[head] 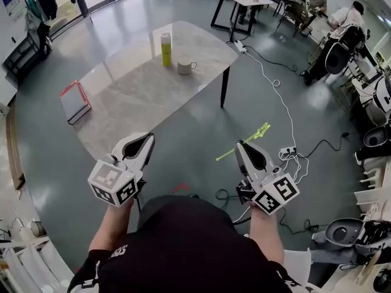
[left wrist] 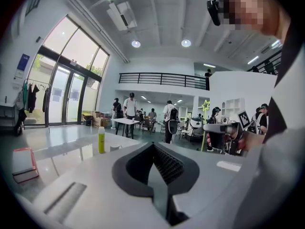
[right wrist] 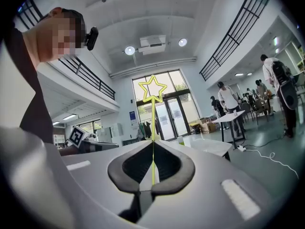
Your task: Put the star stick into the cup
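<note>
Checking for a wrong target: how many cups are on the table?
1. The white cup stands near the far end of the table, just right of the yellow bottle. None seems hidden.

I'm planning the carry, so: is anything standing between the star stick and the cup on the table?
Nothing visible does. The right gripper holds the star stick over open floor. The cup stands on a bare part of the table, and the yellow bottle is beside it, off the path.
</note>
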